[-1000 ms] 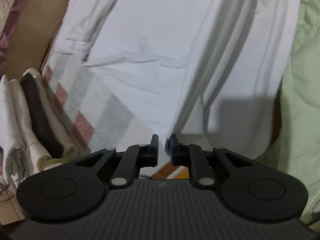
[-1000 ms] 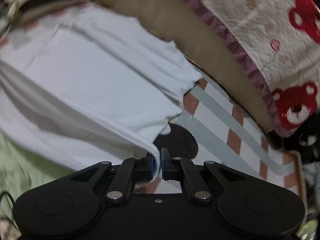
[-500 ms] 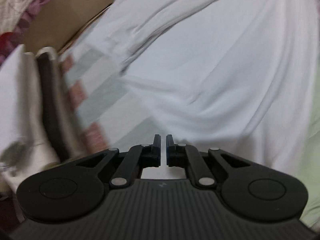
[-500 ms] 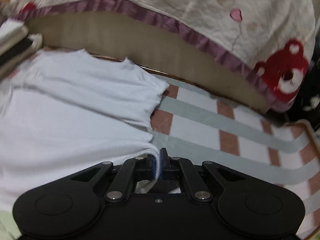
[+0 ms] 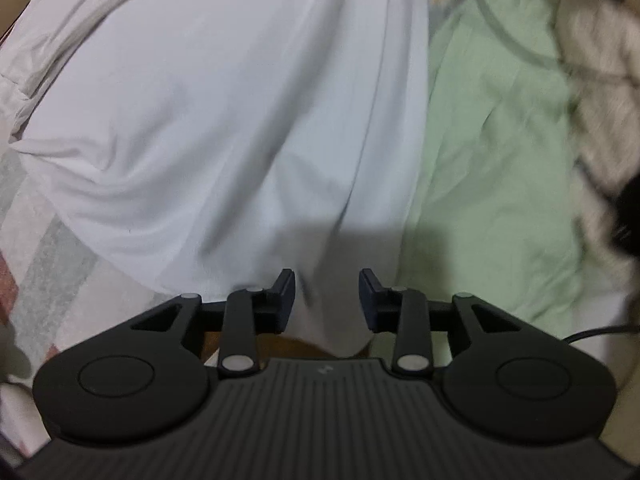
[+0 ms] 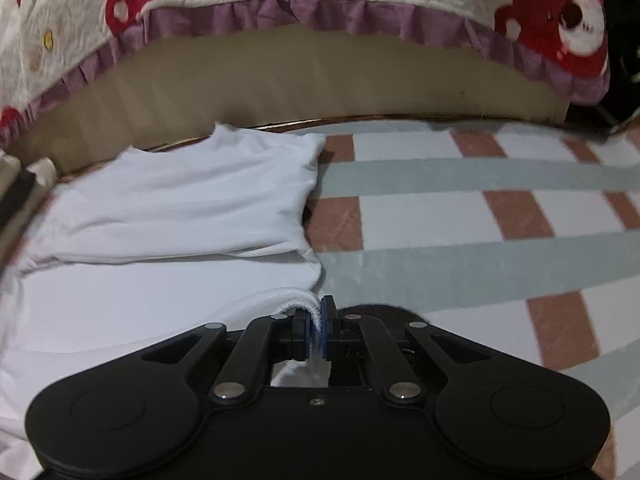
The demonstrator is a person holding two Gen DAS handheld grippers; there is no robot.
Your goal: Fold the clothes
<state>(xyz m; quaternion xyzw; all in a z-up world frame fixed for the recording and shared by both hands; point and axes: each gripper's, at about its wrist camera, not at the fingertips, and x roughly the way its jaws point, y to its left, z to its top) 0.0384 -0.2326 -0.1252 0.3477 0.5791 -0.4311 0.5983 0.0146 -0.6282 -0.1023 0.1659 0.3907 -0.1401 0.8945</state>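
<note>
Right tool pinches white shirt hem (soft, limp); left tool, jaws just opened, empty: you regrip the hem beneath

The left gripper has just been opening: its jaws, nearly together a second ago, now stand apart over the near edge of the white cotton garment, whose cloth lies under the gap without being pinched. Its view has swung right, losing the stack of folded clothes and gaining the pale green cloth. In the right wrist view the garment, earlier lifted and draped, now lies flat on the checked mat.
</note>
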